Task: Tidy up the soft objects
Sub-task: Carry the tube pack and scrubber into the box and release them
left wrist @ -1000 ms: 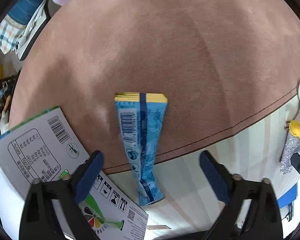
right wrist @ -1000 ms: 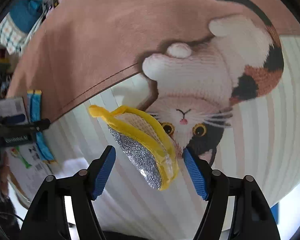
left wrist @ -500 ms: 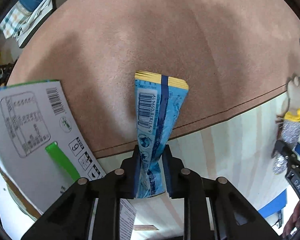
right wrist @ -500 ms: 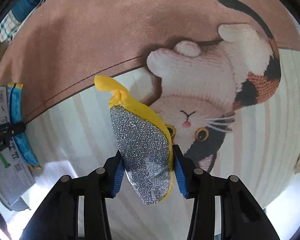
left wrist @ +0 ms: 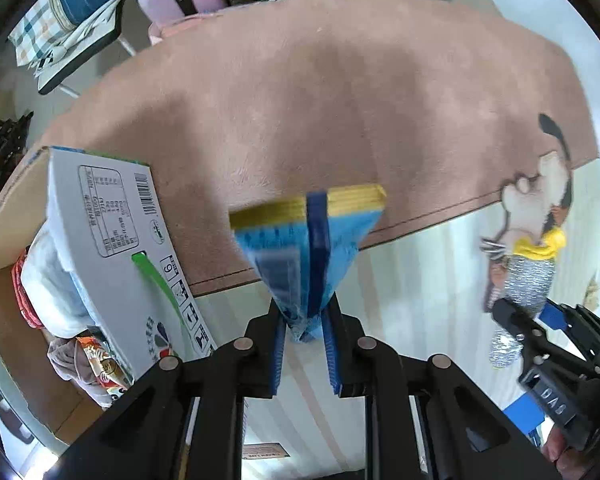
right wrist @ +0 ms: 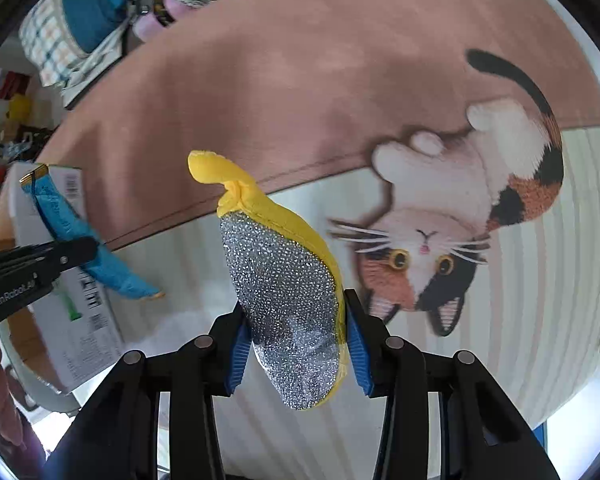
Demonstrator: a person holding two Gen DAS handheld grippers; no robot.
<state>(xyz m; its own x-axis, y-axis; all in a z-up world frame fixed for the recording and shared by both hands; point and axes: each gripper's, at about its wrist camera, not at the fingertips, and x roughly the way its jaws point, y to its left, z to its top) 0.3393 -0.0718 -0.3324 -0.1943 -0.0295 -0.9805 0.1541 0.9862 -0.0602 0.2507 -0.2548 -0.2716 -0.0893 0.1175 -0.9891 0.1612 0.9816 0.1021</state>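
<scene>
My left gripper (left wrist: 305,332) is shut on the narrow lower end of a blue packet (left wrist: 308,256) with a yellow top edge, lifted off the rug. From the right wrist view the same blue packet (right wrist: 66,224) hangs in that left gripper (right wrist: 88,248) at the far left. The right gripper (right wrist: 296,340) is shut on a yellow scouring pad (right wrist: 284,280) with a silver glitter face, also held above the rug. In the left wrist view this scouring pad (left wrist: 528,276) and the right gripper (left wrist: 540,320) appear at the right edge.
An open cardboard box (left wrist: 112,240) lies left of the left gripper, with soft packets (left wrist: 48,280) inside. Below is a pink and cream rug (right wrist: 300,80) with a calico cat picture (right wrist: 460,220). Bags and folded cloth (left wrist: 80,0) sit beyond the rug's far edge.
Both grippers went from open around their items to shut on them. Each then rose, lifting the blue packet and the scouring pad off the rug; the box's opening came into view.
</scene>
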